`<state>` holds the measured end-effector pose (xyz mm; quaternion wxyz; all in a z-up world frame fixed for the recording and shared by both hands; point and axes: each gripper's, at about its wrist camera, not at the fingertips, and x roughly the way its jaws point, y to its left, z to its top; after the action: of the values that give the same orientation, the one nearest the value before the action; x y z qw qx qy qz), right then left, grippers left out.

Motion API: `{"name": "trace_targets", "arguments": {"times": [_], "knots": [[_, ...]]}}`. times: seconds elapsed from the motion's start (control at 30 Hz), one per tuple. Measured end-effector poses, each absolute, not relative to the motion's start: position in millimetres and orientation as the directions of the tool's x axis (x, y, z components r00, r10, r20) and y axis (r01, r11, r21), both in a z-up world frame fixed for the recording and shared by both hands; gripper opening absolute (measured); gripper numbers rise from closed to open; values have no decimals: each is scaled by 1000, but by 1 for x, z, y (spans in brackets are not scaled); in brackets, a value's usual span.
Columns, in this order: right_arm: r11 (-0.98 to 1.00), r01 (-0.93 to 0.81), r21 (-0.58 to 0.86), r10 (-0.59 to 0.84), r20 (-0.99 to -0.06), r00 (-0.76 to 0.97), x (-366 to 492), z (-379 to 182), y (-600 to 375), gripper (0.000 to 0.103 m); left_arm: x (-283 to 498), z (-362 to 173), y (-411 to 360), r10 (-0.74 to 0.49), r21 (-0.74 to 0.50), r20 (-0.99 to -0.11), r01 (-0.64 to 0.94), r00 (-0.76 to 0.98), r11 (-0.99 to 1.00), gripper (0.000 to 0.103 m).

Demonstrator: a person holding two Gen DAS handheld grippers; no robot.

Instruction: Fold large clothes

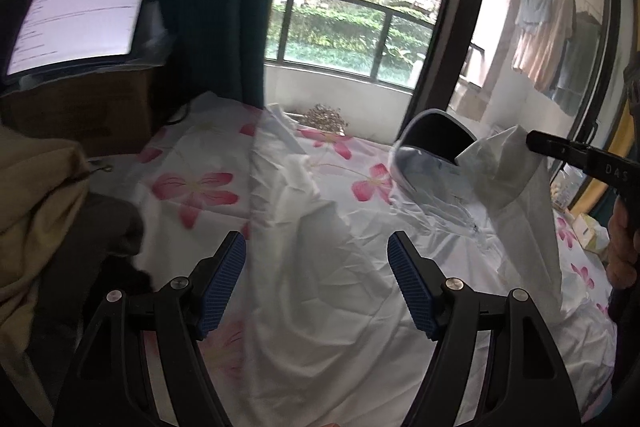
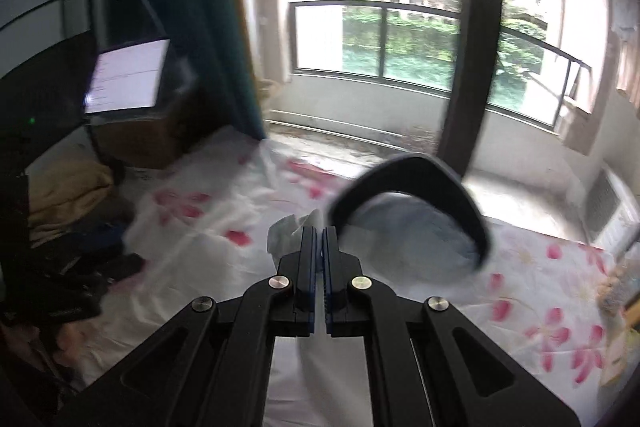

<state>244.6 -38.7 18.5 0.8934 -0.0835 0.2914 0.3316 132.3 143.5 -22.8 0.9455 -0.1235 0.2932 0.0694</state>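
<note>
- Blue-padded left gripper (image 1: 316, 283) hovers with jaws spread wide and nothing between them, over a white jacket (image 1: 360, 267) spread on the floral bedsheet (image 1: 192, 187)
- Right gripper (image 2: 319, 239), clenched on the jacket's shoulder fabric beside the dark-lined hood (image 2: 416, 211), holds it raised
- Carrying that edge across low and taut should keep the fold square

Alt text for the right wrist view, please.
The right gripper is shut on a fold of a pale hooded jacket, lifting it over a flower-print sheet; its dark-rimmed hood hangs beyond. Behind are a balcony window and a lit screen.
</note>
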Motion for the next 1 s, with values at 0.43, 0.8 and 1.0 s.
{"name": "trace_targets", "arguments": {"times": [0.43,0.8,1.0], "knots": [[677,-715,172,620,-658,428,199,-40,-41,68,108,-16,148,114,-142,-572,-235,812,962,76],[939,-332,91,312,-632,710,242,-36,-232,68,162,-31,78,-12,-75,-627,-46,779,996,76],[972,-217,90,218,-689,691,284,-65,-288,68,176,-45,67,-94,-117,-666,21,740,993,76]]}}
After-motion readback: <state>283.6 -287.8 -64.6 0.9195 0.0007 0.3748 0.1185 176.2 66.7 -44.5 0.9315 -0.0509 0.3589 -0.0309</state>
